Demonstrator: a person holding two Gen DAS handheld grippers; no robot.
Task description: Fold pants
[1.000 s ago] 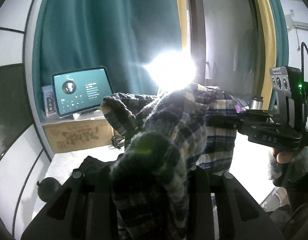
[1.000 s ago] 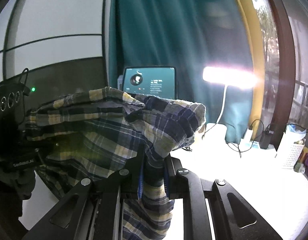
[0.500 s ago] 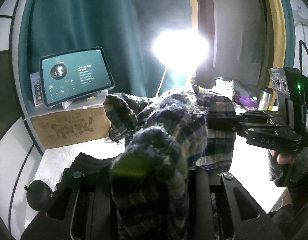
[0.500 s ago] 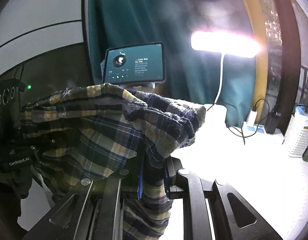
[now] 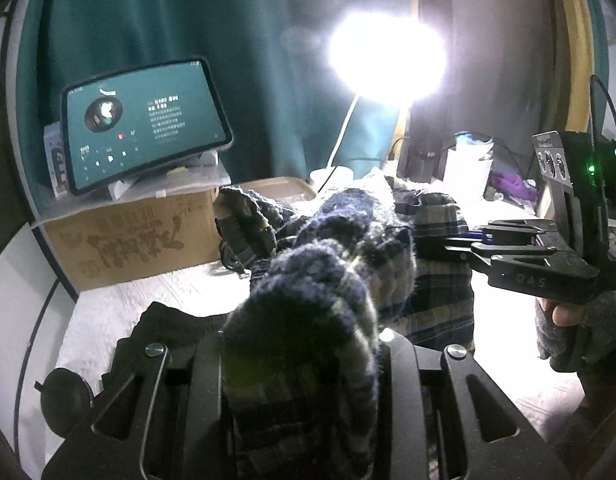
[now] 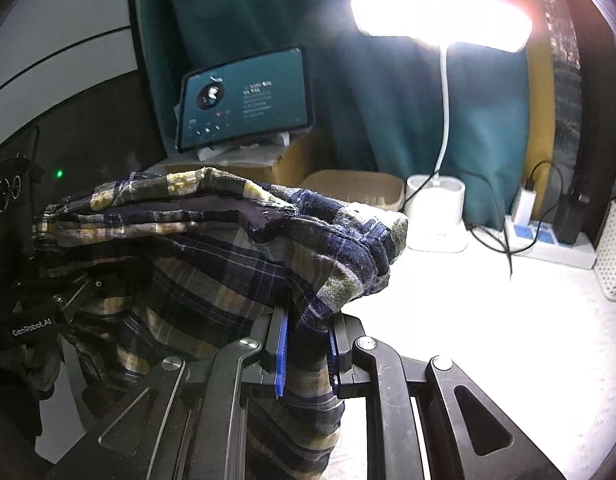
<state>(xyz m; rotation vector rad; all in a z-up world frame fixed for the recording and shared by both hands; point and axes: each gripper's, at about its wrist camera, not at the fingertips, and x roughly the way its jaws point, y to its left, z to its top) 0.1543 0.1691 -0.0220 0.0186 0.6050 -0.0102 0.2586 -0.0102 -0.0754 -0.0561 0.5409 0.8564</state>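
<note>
The plaid pants (image 5: 348, 264) in navy, yellow and grey hang bunched between my two grippers, lifted above the white table. My left gripper (image 5: 303, 364) is shut on a thick bunch of the fabric, which hides its fingertips. My right gripper (image 6: 303, 340) is shut on another edge of the pants (image 6: 211, 248), with its blue pads (image 6: 281, 352) pinching the cloth. The right gripper also shows in the left wrist view (image 5: 448, 246), at the pants' right side. The left gripper's body shows at the left edge of the right wrist view (image 6: 31, 320).
A tablet (image 5: 143, 124) stands on a cardboard box (image 5: 139, 240) at the back left. A lit desk lamp (image 6: 436, 216) stands by the teal curtain. A dark garment (image 5: 167, 328) lies on the white table (image 6: 488, 300). Cables, a power strip (image 6: 548, 244) and a white basket (image 6: 612, 256) sit at right.
Both grippers have tilted down and moved forward with the pants held. The tablet and lamp sit higher in both views, and more of the table shows.
</note>
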